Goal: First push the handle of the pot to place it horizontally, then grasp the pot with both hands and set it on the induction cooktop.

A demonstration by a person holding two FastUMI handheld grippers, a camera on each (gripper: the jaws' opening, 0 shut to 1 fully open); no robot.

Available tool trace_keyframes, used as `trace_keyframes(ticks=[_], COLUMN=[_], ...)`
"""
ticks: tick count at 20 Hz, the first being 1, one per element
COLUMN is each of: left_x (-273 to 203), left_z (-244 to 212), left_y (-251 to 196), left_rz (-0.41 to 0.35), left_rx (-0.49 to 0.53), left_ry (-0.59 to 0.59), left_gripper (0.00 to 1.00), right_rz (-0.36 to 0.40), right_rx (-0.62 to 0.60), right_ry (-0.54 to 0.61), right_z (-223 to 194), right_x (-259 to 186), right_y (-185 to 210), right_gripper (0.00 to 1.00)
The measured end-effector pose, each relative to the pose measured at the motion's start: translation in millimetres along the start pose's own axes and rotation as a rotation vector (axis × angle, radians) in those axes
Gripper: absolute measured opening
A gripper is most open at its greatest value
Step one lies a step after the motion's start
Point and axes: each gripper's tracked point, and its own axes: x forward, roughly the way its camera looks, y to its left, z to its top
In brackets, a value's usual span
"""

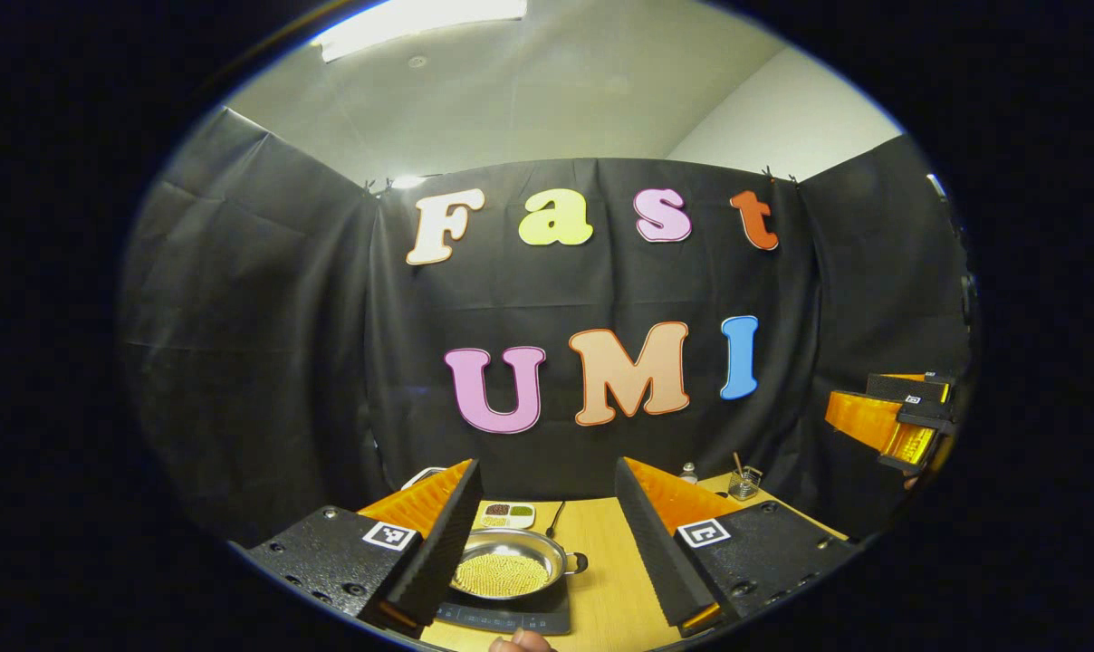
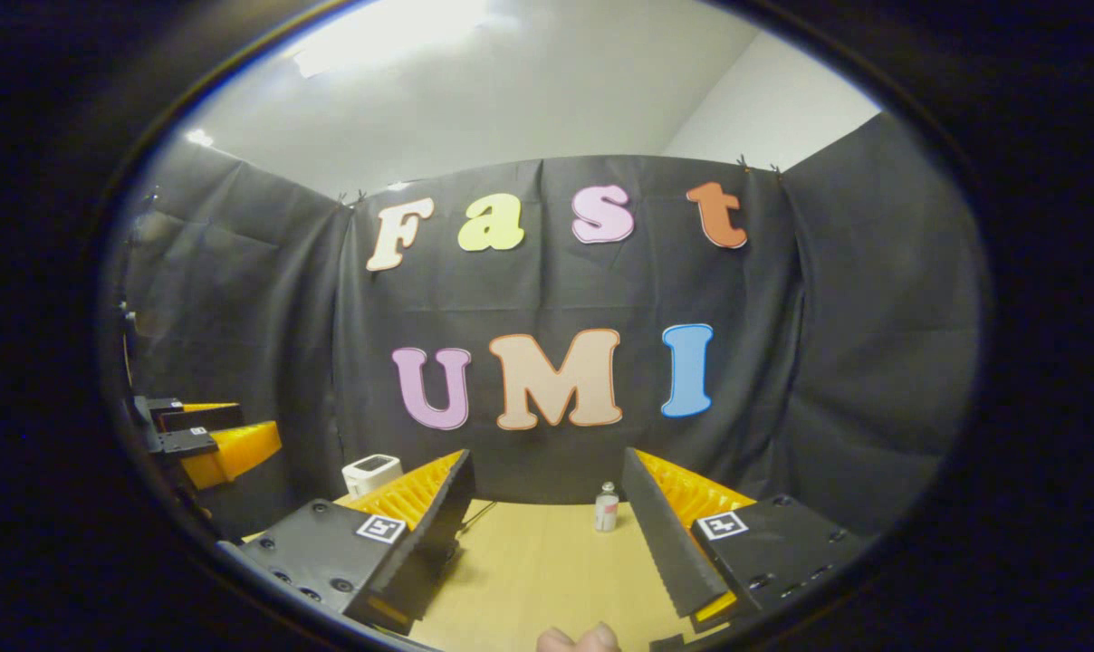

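Left gripper [image 1: 547, 543] held high, jaws spread wide, nothing between them. My own fingertip [image 1: 520, 642] pokes in at the bottom edge.

Landmark: the induction cooktop [image 1: 502, 618], a dark slab on the wooden table [image 1: 615, 580], seen low between the left fingers. The pot [image 1: 508, 563], a shallow steel pan filled with pale yellow grains, already sits on top of the cooktop. Its stub handle [image 1: 576, 563] juts out to the side, roughly level as far as I can judge.

Just behind the cooktop: a small white divided dish [image 1: 506, 515] and a thin dark utensil [image 1: 554, 520]. Farther back and right of it: a small bottle [image 1: 688, 472] and a wire holder [image 1: 743, 484].

Right gripper [image 2: 547, 543] also raised, jaws apart and empty, over bare table; a white box [image 2: 371, 474] stands at the back.

Judgement: both steps look finished, handle turned and pot placed. Nothing left but to withdraw.
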Motion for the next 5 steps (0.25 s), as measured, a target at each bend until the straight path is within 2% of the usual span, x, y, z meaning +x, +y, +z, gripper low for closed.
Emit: trace_keyframes(ticks=[5], left_x=[4.5], left_z=[2.2], left_y=[-4.3], left_rz=[-0.001], left_rx=[0.005], left_ry=[-0.012], left_gripper=[0.89], right_rz=[0.008], right_rx=[0.011], right_ry=[0.020], right_z=[-7.3], right_x=[1.4], right_y=[-2.4], right_gripper=[0.96])
